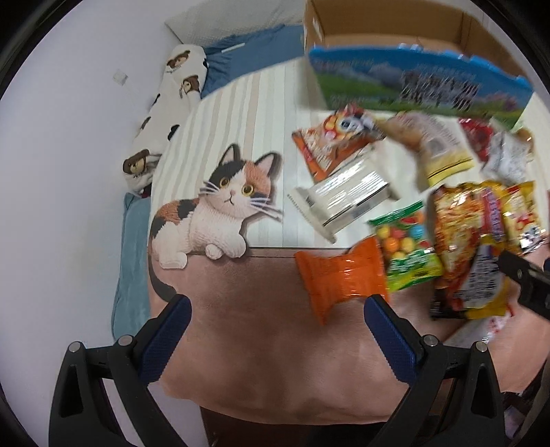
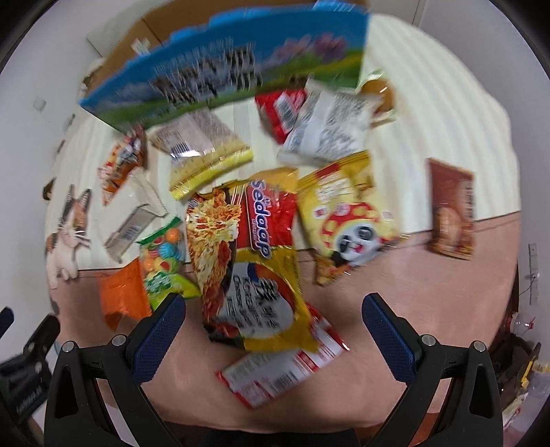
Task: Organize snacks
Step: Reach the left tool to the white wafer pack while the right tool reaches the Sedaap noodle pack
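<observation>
Cardboard box (image 1: 388,20) prob. behind blue carton (image 1: 412,79)

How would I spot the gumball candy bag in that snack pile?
Start at the big blue-and-green cardboard box at the far side of the pile, then come down to the large yellow-and-red Sedaap noodle packet. Just left of it lies the small green plastic bag of gumballs, overlapping a plain orange wrapper. Only it shows multicoloured balls.

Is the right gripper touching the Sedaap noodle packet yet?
Apart. The right wrist view shows the right gripper open, fingers either side above the Sedaap noodle packet, neither touching it.
</observation>
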Action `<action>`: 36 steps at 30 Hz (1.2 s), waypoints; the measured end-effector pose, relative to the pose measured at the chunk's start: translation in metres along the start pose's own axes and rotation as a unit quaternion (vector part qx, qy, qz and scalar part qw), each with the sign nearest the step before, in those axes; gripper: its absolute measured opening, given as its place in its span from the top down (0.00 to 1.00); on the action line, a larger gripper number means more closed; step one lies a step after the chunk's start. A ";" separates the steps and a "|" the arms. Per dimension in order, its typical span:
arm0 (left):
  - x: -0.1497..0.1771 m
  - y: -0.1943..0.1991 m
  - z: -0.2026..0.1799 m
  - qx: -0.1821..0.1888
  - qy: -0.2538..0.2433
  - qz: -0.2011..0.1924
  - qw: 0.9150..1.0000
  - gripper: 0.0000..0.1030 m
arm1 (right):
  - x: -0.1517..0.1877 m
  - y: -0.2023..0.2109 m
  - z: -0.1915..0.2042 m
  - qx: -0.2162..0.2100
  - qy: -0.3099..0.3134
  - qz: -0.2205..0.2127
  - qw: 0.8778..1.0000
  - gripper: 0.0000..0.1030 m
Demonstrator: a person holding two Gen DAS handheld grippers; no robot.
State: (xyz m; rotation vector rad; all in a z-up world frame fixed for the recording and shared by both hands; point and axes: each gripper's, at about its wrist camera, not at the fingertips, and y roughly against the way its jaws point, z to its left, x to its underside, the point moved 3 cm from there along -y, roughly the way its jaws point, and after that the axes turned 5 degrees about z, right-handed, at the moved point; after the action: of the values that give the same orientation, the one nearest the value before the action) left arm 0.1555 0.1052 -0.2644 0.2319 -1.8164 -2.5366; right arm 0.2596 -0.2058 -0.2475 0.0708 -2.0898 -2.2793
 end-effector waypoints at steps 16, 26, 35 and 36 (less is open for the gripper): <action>-0.083 -0.047 -0.045 -0.031 -0.213 -0.057 0.975 0.00 | -0.028 -0.094 0.036 0.031 -0.020 0.061 0.997 0.00; -0.103 -0.080 -0.099 -0.020 -0.354 -0.048 0.934 0.00 | -0.026 -0.133 0.031 0.000 -0.037 0.067 0.997 0.00; -0.124 -0.097 -0.109 0.000 -0.359 -0.036 0.933 0.07 | -0.016 -0.135 0.013 -0.010 -0.039 0.072 0.997 0.00; -0.123 -0.096 -0.108 0.003 -0.359 -0.044 0.933 0.11 | -0.019 -0.129 0.009 -0.011 -0.037 0.074 0.997 0.00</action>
State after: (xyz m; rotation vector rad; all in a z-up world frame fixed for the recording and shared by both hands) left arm 0.2983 0.0463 -0.3749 -0.7316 -2.0231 -2.9130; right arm 0.2770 -0.1848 -0.3752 -0.1657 -2.0293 -2.2496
